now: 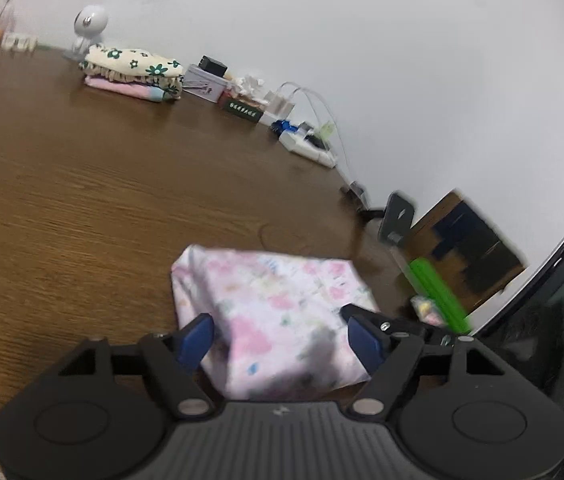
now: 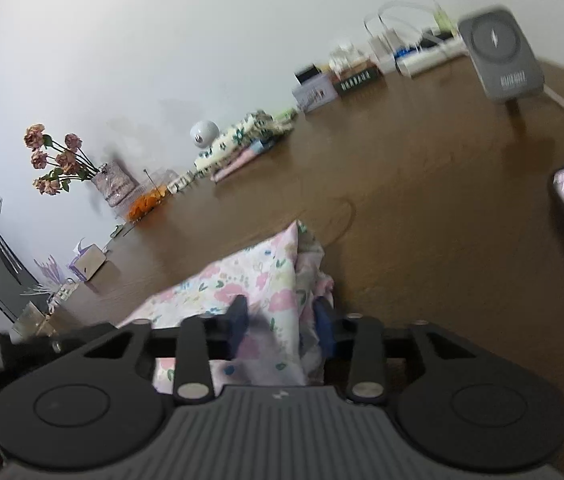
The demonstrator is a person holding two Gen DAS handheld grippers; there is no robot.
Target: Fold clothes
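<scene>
Cloth, thin and soft, printed with pale pink flowers on white, lies as a folded garment [image 1: 278,312] on the near part of the brown wood-grain tabletop [image 1: 82,208], roughly a rumpled rectangle with creased, doubled edges. My left gripper [image 1: 282,330] stands spread, its blue-padded fingers [image 1: 196,338] either side of the garment's near end and not pressing it: released. My right gripper [image 2: 282,320] has its dark fingers [image 2: 239,316] drawn close on a bunched fold at the garment's right edge, where the layers stack up thick; the picture is blurred, but the cloth sits pinched between the pads, so I read it as clenched on the garment. Far across the tabletop, against the plain white wall, sits a neat stack of folded clothes [image 1: 134,74]: a cream piece with dark green flowers on top, pink and light blue beneath. Behind it stands a small round white figure [image 1: 88,26]. To the right along the wall are small boxes [image 1: 222,88], a white power strip [image 1: 308,146] with looping cables, and a grey square charger [image 2: 500,54]. Dried roses in a vase [image 2: 110,180] stand far left in the right wrist view.
</scene>
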